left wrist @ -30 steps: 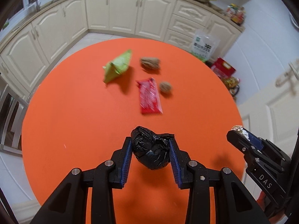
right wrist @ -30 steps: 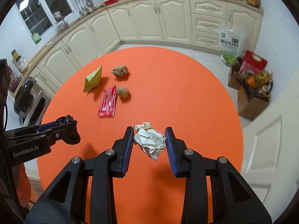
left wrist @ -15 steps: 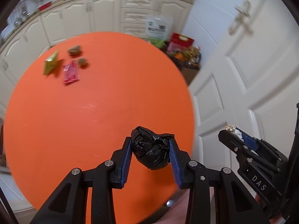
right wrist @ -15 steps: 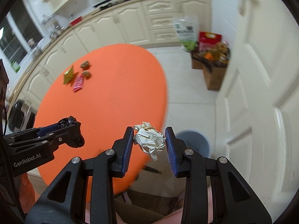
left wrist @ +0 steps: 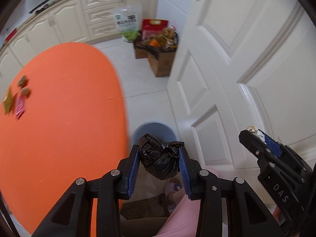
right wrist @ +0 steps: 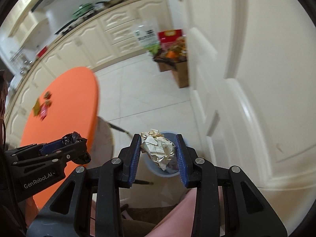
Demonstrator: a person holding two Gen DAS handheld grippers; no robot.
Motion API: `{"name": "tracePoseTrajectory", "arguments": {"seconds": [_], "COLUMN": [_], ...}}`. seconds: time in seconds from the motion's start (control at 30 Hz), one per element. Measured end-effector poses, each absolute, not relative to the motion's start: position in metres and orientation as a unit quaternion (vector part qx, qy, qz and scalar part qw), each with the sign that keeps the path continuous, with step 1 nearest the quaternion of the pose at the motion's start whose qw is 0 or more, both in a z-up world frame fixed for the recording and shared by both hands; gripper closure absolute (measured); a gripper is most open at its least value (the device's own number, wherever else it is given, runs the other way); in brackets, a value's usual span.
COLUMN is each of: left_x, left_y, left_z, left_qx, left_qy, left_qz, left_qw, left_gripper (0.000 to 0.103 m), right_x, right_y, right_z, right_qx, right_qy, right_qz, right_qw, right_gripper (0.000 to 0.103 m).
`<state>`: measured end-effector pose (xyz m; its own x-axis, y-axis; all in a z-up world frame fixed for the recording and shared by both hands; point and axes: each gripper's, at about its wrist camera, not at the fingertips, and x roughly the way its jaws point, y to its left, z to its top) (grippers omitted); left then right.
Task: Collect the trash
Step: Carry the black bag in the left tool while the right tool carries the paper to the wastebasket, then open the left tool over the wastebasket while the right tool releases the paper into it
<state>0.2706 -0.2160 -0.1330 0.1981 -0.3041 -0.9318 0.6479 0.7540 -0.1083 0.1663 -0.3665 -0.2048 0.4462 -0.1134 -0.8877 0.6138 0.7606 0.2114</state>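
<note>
Left gripper (left wrist: 159,159): its blue-padded fingers (left wrist: 132,172) are clamped on a crumpled black plastic wad (left wrist: 159,156), which fills the gap between them and bulges past the tips. Beyond the fingertips, on the tiled floor, stands a blue-grey bin (left wrist: 156,127), partly hidden by the wad. To the left of the fingers lies the round orange table (left wrist: 65,118); at its far left edge, blurred, rest a green wrapper (left wrist: 7,102), a red wrapper (left wrist: 20,106) and two brown lumps (left wrist: 25,86), all close together. To the right of the fingers the other tool enters, its housing lettered "DAS". Right gripper (right wrist: 158,148): its fingers (right wrist: 180,158) are closed on a crumpled white paper ball (right wrist: 158,149), held directly over the same bin (right wrist: 167,172), whose rim shows between and below the fingertips. To the left of these fingers the left gripper appears side-on, its body marked "GenRobot.AI", the black wad at its tip. Ahead of both pairs of fingers, against cream cabinets, stand a clear bag (left wrist: 126,23) with green printing and dark characters too blurred to read, a red box (left wrist: 155,26) and a brown carton (left wrist: 162,63) of goods. A white panelled door (left wrist: 246,69) occupies the right. Pink fabric shows beneath both tools.
</note>
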Motion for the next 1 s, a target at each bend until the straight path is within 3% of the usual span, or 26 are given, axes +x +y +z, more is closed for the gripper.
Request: {"name": "tracePoseTrajectory", "arguments": {"seconds": [0.53, 0.77, 1.0], "left_x": [0.299, 0.306, 0.309], "left_y": [-0.309, -0.309, -0.301], "left_z": [-0.184, -0.188, -0.186], "left_qx": [0.219, 0.222, 0.219], "left_qy": [0.58, 0.58, 0.582], "left_qz": [-0.31, -0.307, -0.299], "left_qw": [0.721, 0.721, 0.724], "left_gripper": [0.061, 0.053, 0.053], "right_x": [0.158, 0.161, 0.163], "right_y": [-0.407, -0.408, -0.408], "right_z": [-0.237, -0.242, -0.244], "right_qx": [0.282, 0.277, 0.274], "right_qy": [0.501, 0.513, 0.516], "right_qz": [-0.245, -0.237, -0.235], "right_qw": [0.781, 0.777, 0.776], "right_gripper": [0.07, 0.07, 0.07]}}
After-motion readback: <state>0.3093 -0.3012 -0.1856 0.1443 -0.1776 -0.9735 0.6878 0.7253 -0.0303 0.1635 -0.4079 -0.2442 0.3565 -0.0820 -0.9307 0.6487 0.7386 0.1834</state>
